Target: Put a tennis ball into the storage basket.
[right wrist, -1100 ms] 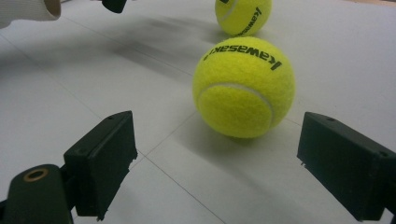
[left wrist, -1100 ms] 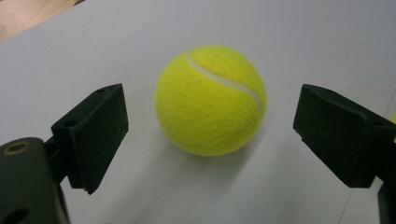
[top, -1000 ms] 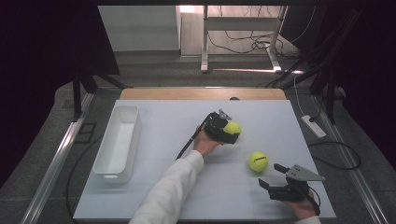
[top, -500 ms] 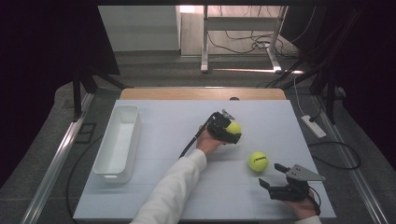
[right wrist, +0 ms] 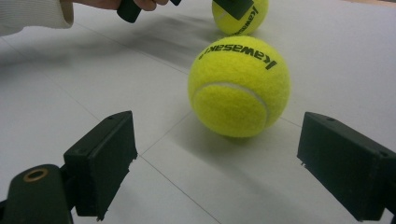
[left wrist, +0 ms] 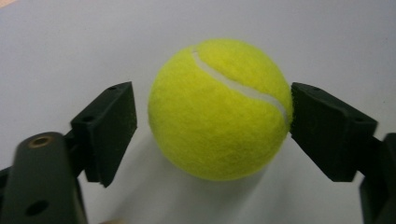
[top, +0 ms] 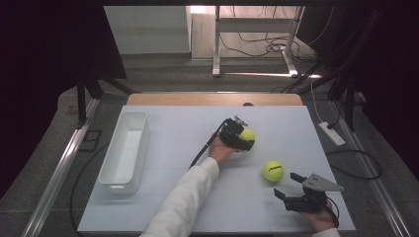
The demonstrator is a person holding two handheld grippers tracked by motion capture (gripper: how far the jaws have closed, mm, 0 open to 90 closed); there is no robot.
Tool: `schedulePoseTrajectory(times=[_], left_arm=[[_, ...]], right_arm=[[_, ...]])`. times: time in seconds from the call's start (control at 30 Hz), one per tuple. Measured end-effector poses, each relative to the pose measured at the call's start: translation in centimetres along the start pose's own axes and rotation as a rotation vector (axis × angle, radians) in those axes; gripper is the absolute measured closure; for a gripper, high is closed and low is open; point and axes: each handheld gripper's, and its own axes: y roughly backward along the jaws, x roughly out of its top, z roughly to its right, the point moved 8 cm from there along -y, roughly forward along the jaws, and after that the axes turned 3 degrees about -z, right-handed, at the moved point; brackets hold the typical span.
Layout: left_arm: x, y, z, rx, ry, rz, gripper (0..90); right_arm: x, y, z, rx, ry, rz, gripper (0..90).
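Fuzzy yellow-green tennis ball (left wrist: 219, 109) on the pale grey table top (top: 168, 133), right of centre, between the jaws of the left gripper (left wrist: 212, 123). Jaws have just been closing: one pad touches the felt, the other stands a sliver off, so no pinch yet. Risk: one-sided push rolls the ball away. Second yellow tennis ball with black lettering (top: 272, 171) lies near, ahead of the right gripper (right wrist: 217, 165), jaws spread wide, nothing between. White rectangular plastic bin (top: 124, 150) well apart at left; path unobstructed
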Motion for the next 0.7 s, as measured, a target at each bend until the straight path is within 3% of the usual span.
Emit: schedulePoseTrajectory(times=[0.17, 0.3, 0.7], left_arm=[[0.1, 0.1, 0.2, 0.012, -0.010, -0.009, 26.1], [0.2, 0.5, 0.2, 0.053, -0.040, -0.012, 26.6], [0.6, 2.2, 0.4, 0.032, -0.031, 0.028, 26.8]], right_arm=[[0.0, 0.1, 0.0, -0.001, -0.001, 0.000, 11.4], [0.0, 0.1, 0.1, -0.003, -0.001, 0.001, 11.4], [0.0, 0.1, 0.1, -0.007, -0.001, 0.000, 11.4]])
